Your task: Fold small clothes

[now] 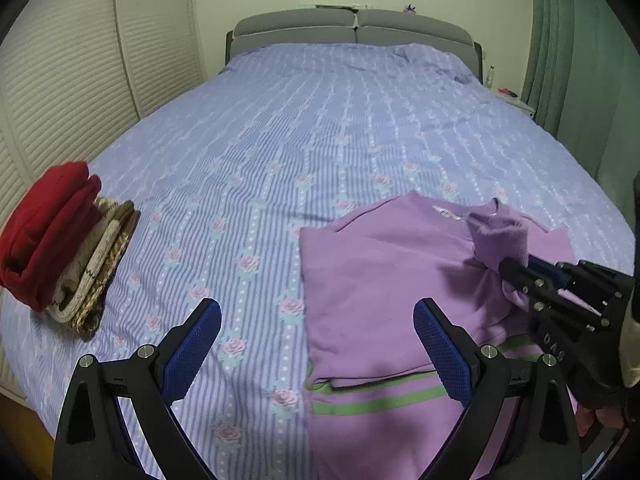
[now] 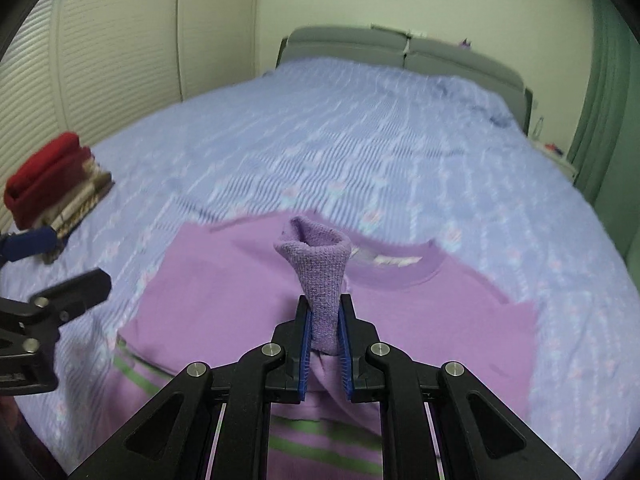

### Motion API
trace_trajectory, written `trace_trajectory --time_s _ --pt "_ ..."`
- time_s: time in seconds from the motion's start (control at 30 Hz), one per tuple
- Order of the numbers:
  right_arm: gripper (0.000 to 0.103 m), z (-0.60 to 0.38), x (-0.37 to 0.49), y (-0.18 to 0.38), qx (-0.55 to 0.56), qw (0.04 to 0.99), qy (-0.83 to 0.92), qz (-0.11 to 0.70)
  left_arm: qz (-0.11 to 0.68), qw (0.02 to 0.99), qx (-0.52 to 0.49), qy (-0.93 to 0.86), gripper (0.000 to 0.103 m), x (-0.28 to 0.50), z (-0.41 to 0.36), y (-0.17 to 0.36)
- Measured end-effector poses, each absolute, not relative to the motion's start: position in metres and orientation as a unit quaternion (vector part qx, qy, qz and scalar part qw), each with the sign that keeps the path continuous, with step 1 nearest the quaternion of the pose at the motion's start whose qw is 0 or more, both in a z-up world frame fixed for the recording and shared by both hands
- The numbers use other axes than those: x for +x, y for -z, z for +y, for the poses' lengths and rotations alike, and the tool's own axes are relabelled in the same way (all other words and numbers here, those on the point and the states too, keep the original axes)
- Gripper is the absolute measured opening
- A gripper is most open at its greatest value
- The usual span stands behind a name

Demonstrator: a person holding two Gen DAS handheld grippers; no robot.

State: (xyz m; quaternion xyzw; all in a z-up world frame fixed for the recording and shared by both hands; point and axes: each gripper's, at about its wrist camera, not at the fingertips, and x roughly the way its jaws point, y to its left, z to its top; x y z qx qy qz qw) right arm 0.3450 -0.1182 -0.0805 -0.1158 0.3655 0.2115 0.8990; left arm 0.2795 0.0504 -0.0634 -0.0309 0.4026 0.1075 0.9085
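Right hand-held gripper is clamped on the ribbed cuff of a soft lilac knit sweatshirt lying flat on the bed directly beneath it, collar pointing away toward the headboard. Left hand-held gripper hovers with jaws apart, empty. Light, limp fabric looks best gripped at the cuffs or hem.

I'm in a home bedroom — a bed with headboard, louvred wardrobe doors, curtain.

The cuff looks coarse ribbed knit, the sweatshirt beneath it smooth matt cloth. Left of it, the gripper is matt black plastic with textured blue pads
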Motion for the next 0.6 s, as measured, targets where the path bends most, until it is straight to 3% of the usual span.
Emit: trace_trajectory --time_s 0.1,0.17,0.37,0.6 --pt "0.025 -0.112 0.346 0.092 -0.114 0.893 -0.211 0.381 0.406 0.907 -0.036 -0.104 0.098 0.28 0.055 0.068" --pt "0.045 -0.109 0.345 0.096 -0.107 0.889 -0.217 0.39 0.404 0.908 -0.041 -0.098 0.098 0.28 0.056 0.07" --pt "0.076 -0.134 0.309 0.073 -0.103 0.911 -0.207 0.34 0.404 0.911 -0.068 -0.047 0.098 0.281 0.053 0.075" --pt "0.077 -0.203 0.281 0.07 -0.105 0.927 -0.136 0.333 0.425 0.892 -0.146 0.046 0.098 0.294 0.033 0.092"
